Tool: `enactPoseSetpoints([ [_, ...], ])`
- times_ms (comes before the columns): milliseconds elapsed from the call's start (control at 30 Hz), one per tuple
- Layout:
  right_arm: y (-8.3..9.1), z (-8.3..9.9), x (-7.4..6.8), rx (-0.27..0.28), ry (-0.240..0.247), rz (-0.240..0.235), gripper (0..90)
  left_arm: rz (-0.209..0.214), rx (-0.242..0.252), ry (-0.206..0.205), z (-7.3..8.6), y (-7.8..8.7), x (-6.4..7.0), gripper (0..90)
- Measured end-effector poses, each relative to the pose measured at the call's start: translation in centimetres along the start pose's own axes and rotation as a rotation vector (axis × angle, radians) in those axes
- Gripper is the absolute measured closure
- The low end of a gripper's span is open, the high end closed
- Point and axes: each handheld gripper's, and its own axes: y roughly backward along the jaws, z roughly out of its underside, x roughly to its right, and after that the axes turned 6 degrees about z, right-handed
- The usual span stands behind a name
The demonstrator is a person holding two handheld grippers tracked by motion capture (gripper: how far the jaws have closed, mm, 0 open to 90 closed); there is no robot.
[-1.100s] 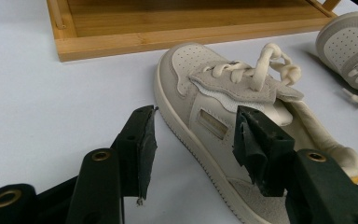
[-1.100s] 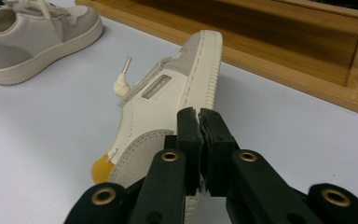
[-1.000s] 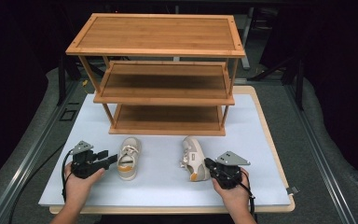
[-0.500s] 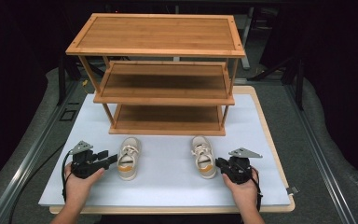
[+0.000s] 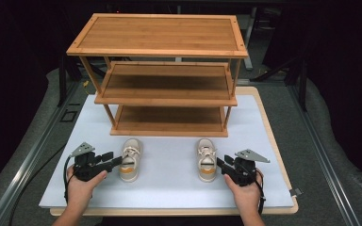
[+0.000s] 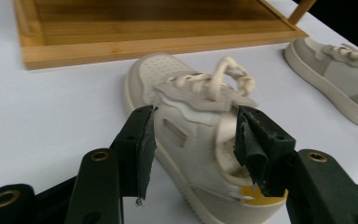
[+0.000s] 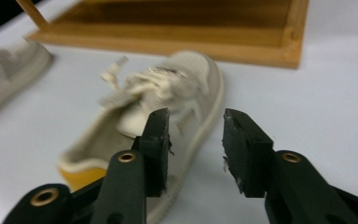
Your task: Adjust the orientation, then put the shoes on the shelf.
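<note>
From the high view we take in the three-tier wooden shelf point(image 5: 162, 75) standing at the back of the white surface point(image 5: 169, 188), with two pale shoes set in front of it, toes toward the rack. The left shoe point(image 5: 130, 160) lies just beside the left hand-held gripper point(image 5: 114, 161); the right shoe point(image 5: 206, 159) lies just beside the right hand-held gripper point(image 5: 220, 164). The left gripper view adds what the high view cannot: its jaws are spread apart on either side of the left shoe's point(image 6: 205, 140) heel collar (a yellow heel patch peeks below), not clamping it. The right gripper view shows its jaws released too, the blurred right shoe point(image 7: 158, 121) left of the gap, by the left jaw.
</note>
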Motion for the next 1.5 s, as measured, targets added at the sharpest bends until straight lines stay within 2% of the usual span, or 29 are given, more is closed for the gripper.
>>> enactPoseSetpoints([
  [100, -0.1, 0.0, -0.6, 0.012, 0.004, -0.044, 54.1, -0.004, -0.019, 0.000, 0.2, -0.7, 0.2, 46.5],
  [200, -1.2, 0.1, -1.3, -0.018, 0.018, -0.035, 52.2, -0.013, -0.034, 0.006, 0.3, -1.7, 0.2, 45.9],
  [267, -1.6, 0.1, -1.4, -0.019, 0.014, -0.023, 51.7, -0.017, -0.042, 0.010, 0.2, -1.9, 0.2, 46.2],
  [333, -2.5, 0.1, -1.3, -0.047, -0.026, -0.040, 52.1, -0.052, -0.070, 0.021, 0.2, -2.8, 0.1, 47.9],
  [400, -3.0, 0.1, -1.2, -0.061, -0.054, -0.036, 55.2, -0.061, -0.073, 0.049, 0.2, -3.0, -0.1, 53.0],
  [467, -2.9, 0.0, -1.0, -0.069, -0.073, -0.042, 56.7, -0.052, -0.072, 0.064, 0.1, -3.0, -0.2, 55.2],
  [500, -2.9, -0.1, -0.8, -0.080, -0.117, -0.056, 58.3, -0.049, -0.074, 0.080, 0.1, -3.1, 0.1, 55.6],
  [667, -2.9, 0.0, -1.7, -0.086, -0.122, -0.074, 60.3, -0.030, -0.083, 0.060, 0.1, -4.0, 1.3, 56.3],
  [733, -3.1, 0.2, -2.9, -0.090, -0.118, -0.106, 60.6, -0.022, -0.084, 0.048, 0.1, -4.8, 2.3, 56.3],
  [767, -3.1, 0.2, -2.9, -0.090, -0.118, -0.106, 60.6, -0.022, -0.084, 0.048, 0.1, -4.8, 2.3, 56.3],
  [800, -3.2, 0.3, -3.9, -0.089, -0.105, -0.105, 60.5, -0.010, -0.088, 0.047, 0.1, -5.2, 3.0, 56.3],
  [833, -3.2, 0.3, -3.9, -0.089, -0.105, -0.105, 60.5, -0.010, -0.088, 0.047, 0.1, -5.2, 3.0, 56.3],
  [867, -3.3, 0.4, -4.7, -0.089, -0.110, -0.106, 60.3, 0.000, -0.085, 0.046, 0.2, -5.7, 3.7, 56.3],
  [900, -3.4, 0.4, -5.1, -0.087, -0.111, -0.110, 60.3, 0.000, -0.085, 0.046, 0.2, -5.7, 3.7, 56.3],
  [1000, -3.8, 0.4, -6.0, -0.088, -0.113, -0.114, 60.1, 0.026, -0.104, 0.030, -0.2, -6.8, 4.8, 56.3],
  [1100, -4.2, 0.4, -6.7, -0.082, -0.124, -0.121, 60.0, 0.039, -0.111, 0.013, -0.2, -7.4, 5.5, 56.5],
  [1167, -4.3, 0.4, -6.9, -0.082, -0.124, -0.125, 59.8, 0.042, -0.109, 0.016, -0.3, -7.8, 6.0, 56.5],
  [1333, -4.3, 0.6, -7.4, -0.079, -0.146, -0.125, 58.4, 0.048, -0.107, 0.010, -0.1, -8.1, 6.6, 56.5],
  [1500, -4.3, 0.7, -7.8, -0.083, -0.159, -0.155, 58.0, 0.045, -0.100, 0.013, -0.1, -8.3, 6.9, 56.4],
])
